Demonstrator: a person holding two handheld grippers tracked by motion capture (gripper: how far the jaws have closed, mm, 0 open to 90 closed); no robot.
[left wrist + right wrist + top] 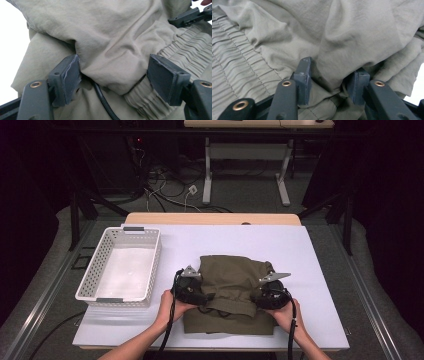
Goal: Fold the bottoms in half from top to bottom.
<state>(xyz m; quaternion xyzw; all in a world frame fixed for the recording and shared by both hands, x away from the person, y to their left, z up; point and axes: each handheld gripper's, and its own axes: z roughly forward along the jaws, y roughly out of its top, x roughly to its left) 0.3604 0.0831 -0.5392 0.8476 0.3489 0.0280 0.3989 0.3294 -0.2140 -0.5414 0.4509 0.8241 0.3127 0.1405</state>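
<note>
Two claws at a folded olive-green cloth garment [232, 290] on the white counter [310, 265].

The left claw [113, 75] stands released, a fold of the garment bulging between its jaws, the pads clear of it. The right claw [330, 81] is clenched on a bunched fold, both pads pressing the cloth. A gathered elastic waistband [235, 301] lies between the two claws. A white perforated plastic basket [90, 280] sits well off beyond the left claw.

A dim room with grey carpet [45, 285] surrounds the white-topped table [260, 240]. Behind it, cables [165, 185] sprawl on the floor beneath a white-legged desk [247, 155]; black stands [80, 205] flank both sides.
</note>
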